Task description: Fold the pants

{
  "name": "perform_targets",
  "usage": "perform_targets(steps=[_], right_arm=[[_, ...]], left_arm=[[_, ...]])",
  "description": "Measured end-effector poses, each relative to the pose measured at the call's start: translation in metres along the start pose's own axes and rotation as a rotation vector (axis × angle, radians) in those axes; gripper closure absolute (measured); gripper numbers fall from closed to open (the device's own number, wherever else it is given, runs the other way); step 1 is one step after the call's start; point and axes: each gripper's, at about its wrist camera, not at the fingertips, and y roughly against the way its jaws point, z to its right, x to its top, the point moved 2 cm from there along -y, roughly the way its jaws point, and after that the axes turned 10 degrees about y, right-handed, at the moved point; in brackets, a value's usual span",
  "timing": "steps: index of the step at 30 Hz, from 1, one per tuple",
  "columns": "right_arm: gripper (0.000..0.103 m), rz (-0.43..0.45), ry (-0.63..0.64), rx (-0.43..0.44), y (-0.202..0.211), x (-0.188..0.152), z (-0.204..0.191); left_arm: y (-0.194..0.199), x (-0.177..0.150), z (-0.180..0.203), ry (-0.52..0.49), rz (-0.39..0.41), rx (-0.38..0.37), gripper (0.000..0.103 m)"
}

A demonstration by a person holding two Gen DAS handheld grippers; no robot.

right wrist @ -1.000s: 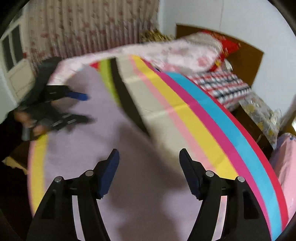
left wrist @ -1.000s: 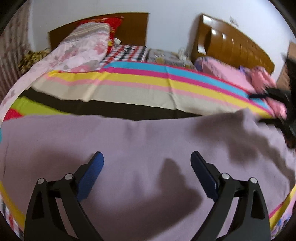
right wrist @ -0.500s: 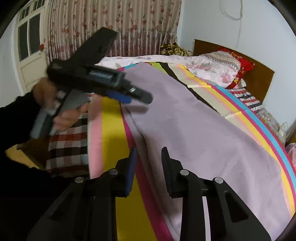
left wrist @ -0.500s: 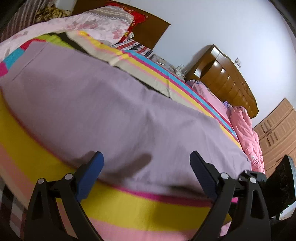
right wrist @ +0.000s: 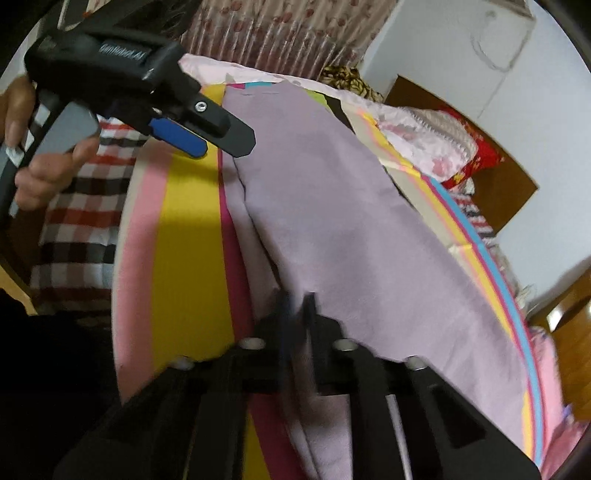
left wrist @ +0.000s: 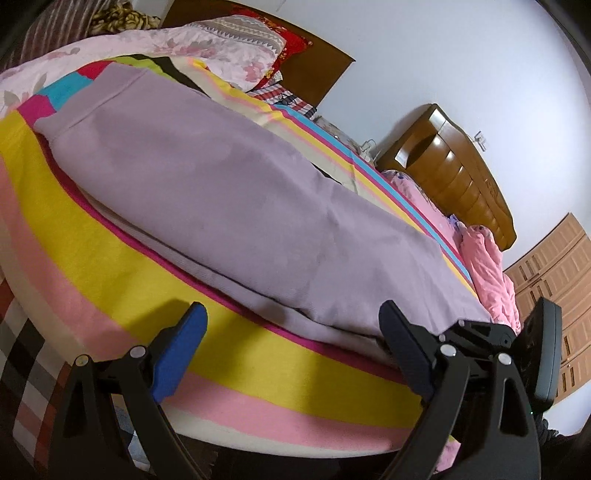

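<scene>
Lilac pants (left wrist: 236, 192) lie flat and lengthwise on a striped bedspread (left wrist: 110, 266). In the left wrist view my left gripper (left wrist: 291, 314) is open and hovers just off the pants' near edge, with nothing between its blue pads. The right wrist view shows that left gripper (right wrist: 218, 147) held by a hand (right wrist: 48, 173) beside the pants' (right wrist: 351, 229) far end. My right gripper (right wrist: 297, 306) is shut, its fingers pinching the near edge of the pants at one end. From the left wrist view the right gripper (left wrist: 461, 326) sits at that corner.
Floral pillows (left wrist: 192, 48) and a red cushion (left wrist: 291, 48) lie at the head of the bed. A pink quilt (left wrist: 487, 266) lies on a second bed with a wooden headboard (left wrist: 454, 173). A checked sheet (right wrist: 81, 229) hangs over the bed's side. Curtains (right wrist: 280, 33) hang behind.
Both grippers dropped to the near edge of the bed and rolled. The right jaws went from wide open to shut on the pants' edge. The left stayed open.
</scene>
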Motion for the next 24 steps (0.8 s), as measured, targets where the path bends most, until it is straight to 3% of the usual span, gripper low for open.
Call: perform_targets(steps=[5,9,16,19,20,21,22,24], right_arm=[[0.098,0.033,0.021,0.001,0.027,0.004,0.000],[0.098,-0.028,0.034,0.030,0.005,-0.003,-0.008],[0.095,0.001,-0.073,0.090,0.008,-0.006,0.001],[0.087,0.009,-0.145,0.123,0.015,-0.006,0.001],[0.072,0.017,-0.170,0.138,0.020,-0.007,0.002],[0.049,0.036,-0.199,0.145,0.028,-0.010,0.004],[0.044,0.055,-0.246,0.110,0.040,-0.018,0.009],[0.044,0.041,-0.349,0.022,0.061,-0.039,0.021]], left_arm=[[0.010,0.005,-0.004,0.007,0.028,-0.004,0.010],[0.000,0.011,-0.003,0.007,0.016,-0.007,0.010],[-0.013,0.030,0.042,-0.080,0.025,-0.043,0.009],[-0.039,0.040,0.065,-0.137,-0.015,-0.024,0.008],[-0.051,0.040,0.073,-0.156,-0.040,0.004,0.008],[-0.058,0.039,0.078,-0.167,-0.050,0.011,0.008],[-0.067,0.037,0.085,-0.184,-0.068,0.013,0.008],[-0.077,0.031,0.094,-0.205,-0.094,0.011,0.008]])
